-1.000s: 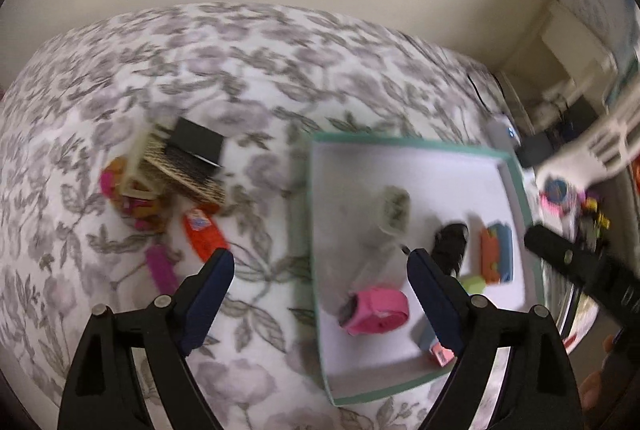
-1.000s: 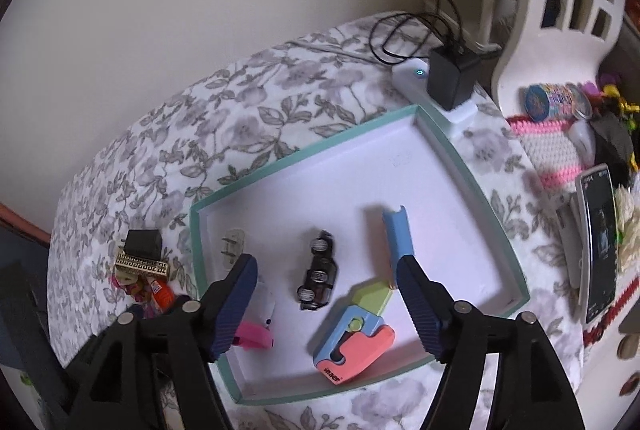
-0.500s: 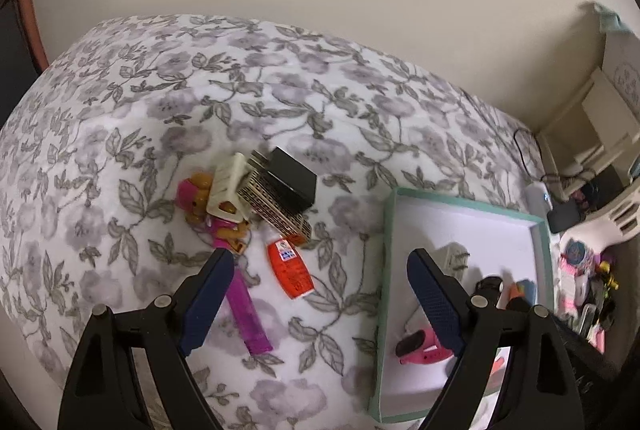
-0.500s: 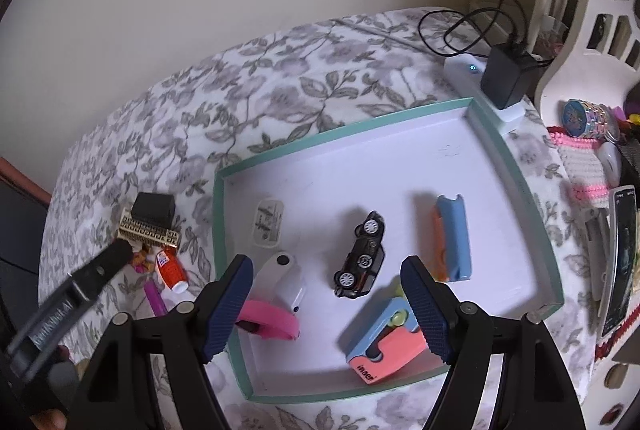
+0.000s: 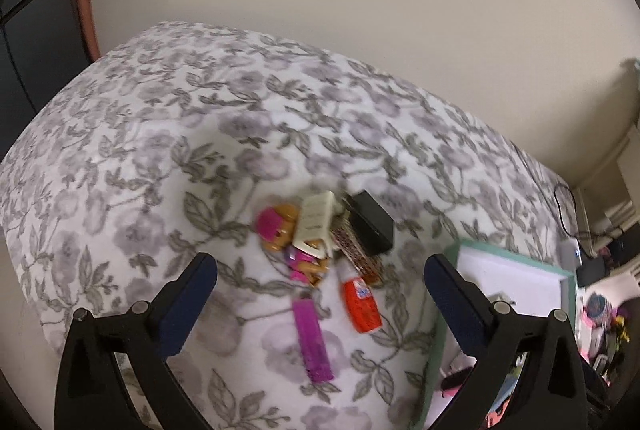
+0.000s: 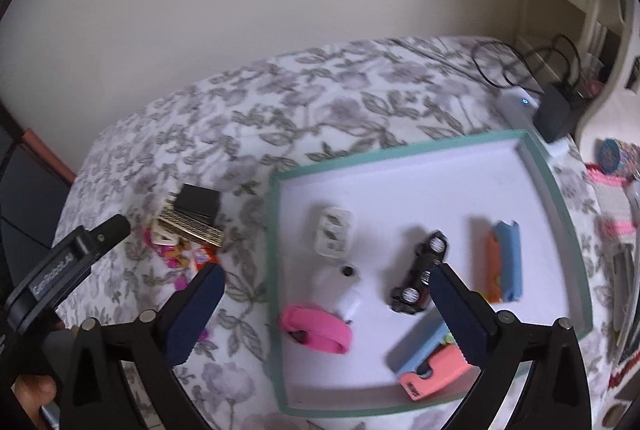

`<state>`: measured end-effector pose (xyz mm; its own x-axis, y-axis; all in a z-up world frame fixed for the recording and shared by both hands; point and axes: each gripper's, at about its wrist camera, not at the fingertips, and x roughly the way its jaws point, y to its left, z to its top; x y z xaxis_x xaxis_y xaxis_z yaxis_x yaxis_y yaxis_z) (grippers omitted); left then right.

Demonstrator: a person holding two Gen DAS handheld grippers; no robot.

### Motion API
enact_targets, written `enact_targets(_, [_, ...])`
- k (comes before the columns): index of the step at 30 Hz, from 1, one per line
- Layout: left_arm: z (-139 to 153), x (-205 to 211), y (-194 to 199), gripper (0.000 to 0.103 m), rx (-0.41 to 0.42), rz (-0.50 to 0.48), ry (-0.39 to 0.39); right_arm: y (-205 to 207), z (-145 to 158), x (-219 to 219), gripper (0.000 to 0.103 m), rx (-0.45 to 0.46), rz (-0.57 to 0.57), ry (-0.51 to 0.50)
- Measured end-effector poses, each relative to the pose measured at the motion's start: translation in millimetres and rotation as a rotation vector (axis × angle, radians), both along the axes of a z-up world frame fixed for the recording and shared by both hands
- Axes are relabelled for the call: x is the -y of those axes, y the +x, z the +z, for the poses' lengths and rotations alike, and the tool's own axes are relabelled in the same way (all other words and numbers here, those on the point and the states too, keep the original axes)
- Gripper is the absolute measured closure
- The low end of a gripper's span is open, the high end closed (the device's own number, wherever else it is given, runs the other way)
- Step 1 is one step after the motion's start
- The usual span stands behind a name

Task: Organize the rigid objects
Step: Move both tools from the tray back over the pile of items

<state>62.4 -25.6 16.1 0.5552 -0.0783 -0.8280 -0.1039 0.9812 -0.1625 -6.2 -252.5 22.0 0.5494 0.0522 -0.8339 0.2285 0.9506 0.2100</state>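
Clutter pile (image 5: 320,234) sits at 12 o'clock off left gripper (image 5: 320,284), outside tray (image 6: 560,166). Both grippers just opened wide, empty; right gripper (image 6: 324,300) over tray. Risk: stacked pieces shift, jaws snag two.

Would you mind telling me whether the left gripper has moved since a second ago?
Yes. The left gripper has swung left off the teal tray and now hangs over the loose pile around the purple stick; its jaws have just opened wider, empty.
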Motion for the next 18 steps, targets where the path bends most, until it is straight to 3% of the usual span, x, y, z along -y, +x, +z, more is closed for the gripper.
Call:
enact_targets(6, [5.4,-19.2,0.7,0.0,0.021,0.059,-0.015,4.1,4.0,-11.1,0.0,0.044,0.032,0.043])
enact_targets(13, [9.2,-28.1,3.1,0.0,0.019,0.066,0.03,10.8,5.2,-39.3,0.0,0.061,0.128,0.036])
enact_targets(18, [7.0,-39.8,4.2,0.0,0.001,0.076,-0.045,12.3,9.5,-53.0,0.0,0.072,0.167,0.076])
